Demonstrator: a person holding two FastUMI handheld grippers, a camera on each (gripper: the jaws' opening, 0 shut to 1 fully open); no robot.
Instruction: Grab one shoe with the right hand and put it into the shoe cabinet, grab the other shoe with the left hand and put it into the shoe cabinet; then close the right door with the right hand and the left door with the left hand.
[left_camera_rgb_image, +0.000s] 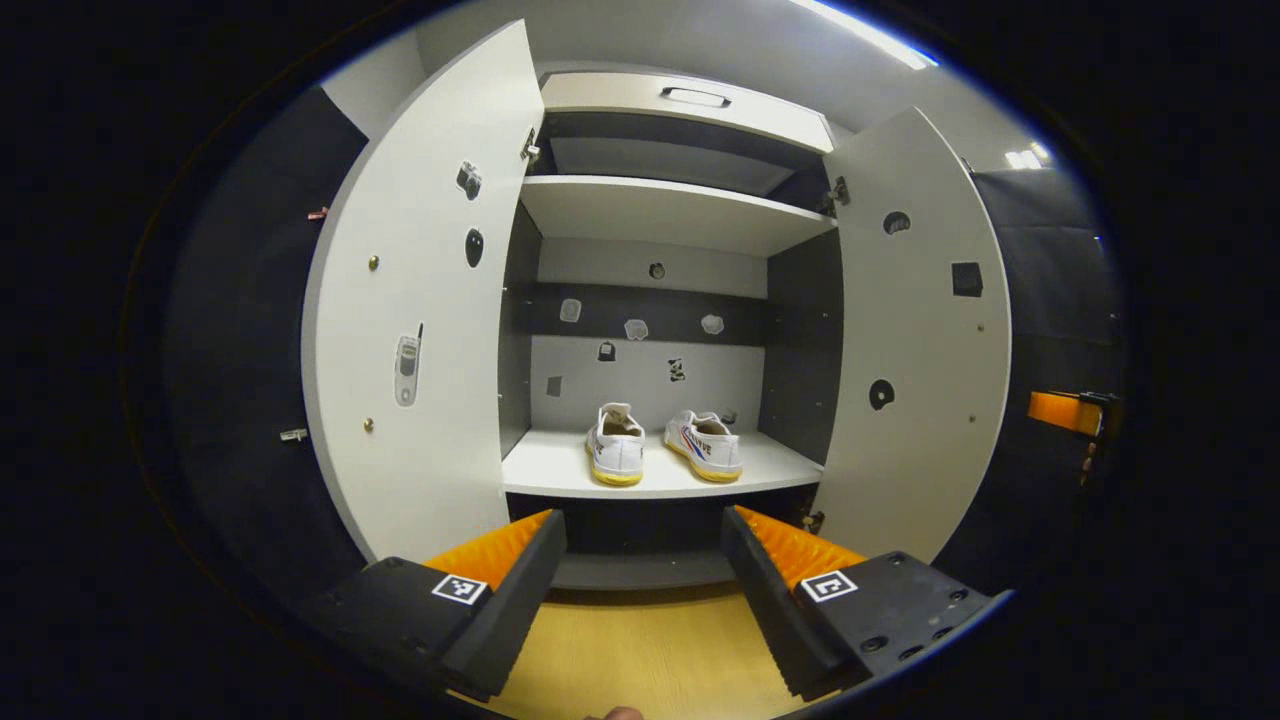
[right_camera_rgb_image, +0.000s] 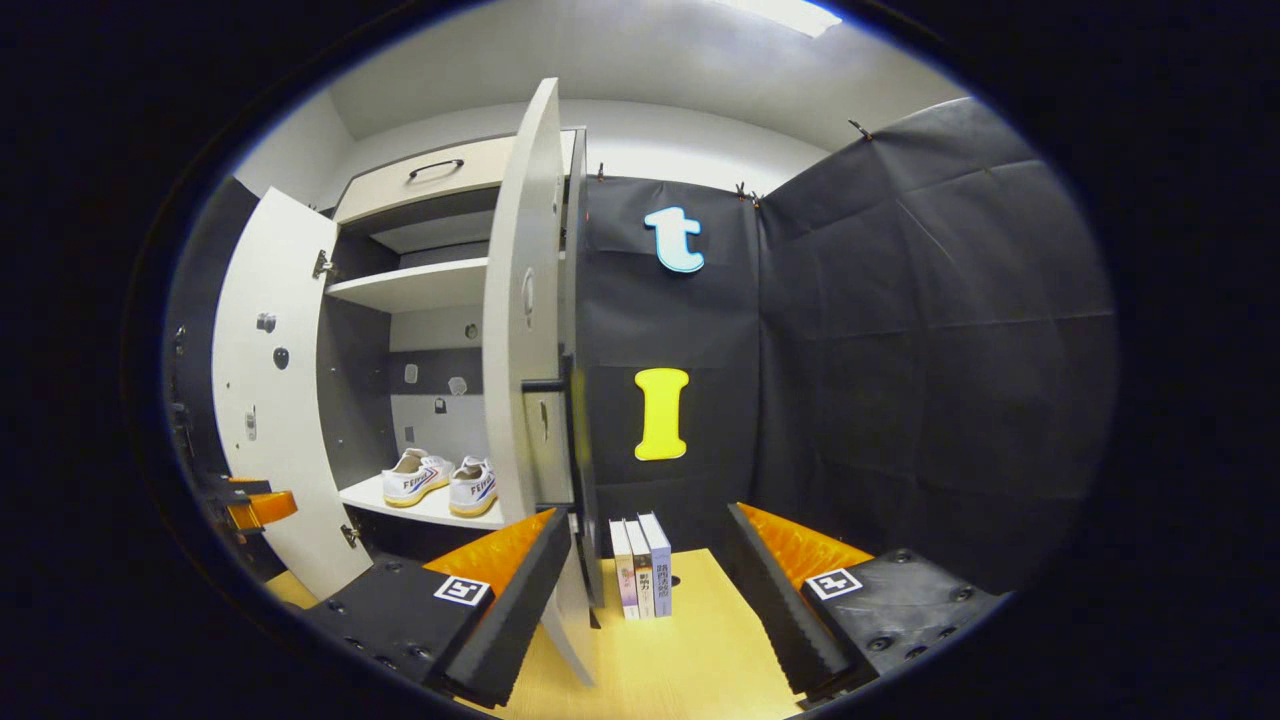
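Right gripper (right_camera_rgb_image: 640, 560): jaws wide apart, nothing held, right door (right_camera_rgb_image: 525, 330) edge-on just beside its left finger (right_camera_rgb_image: 500, 590), outer face turned toward the gap; books (right_camera_rgb_image: 641, 565) upright on the floor beyond the fingers, close to the door's lower edge. Left gripper (left_camera_rgb_image: 640, 560): jaws wide apart, nothing held, squarely facing the open cabinet (left_camera_rgb_image: 680, 215), left door (left_camera_rgb_image: 425, 300) swung out on its left.

Both shoes (left_camera_rgb_image: 662, 445) on the lower shelf (left_camera_rgb_image: 545, 470), side by side, heels outward; loading judged complete, doors not yet closed.

Hazards from here:
- Finger catching the right door's edge instead of pressing its face: door jolted or bounced back
- Right door pushed too weakly: left ajar
- Left door closed first: order reversed
- Shoe heels near the shelf front: possible fouling of a closing door; clearance cannot be told
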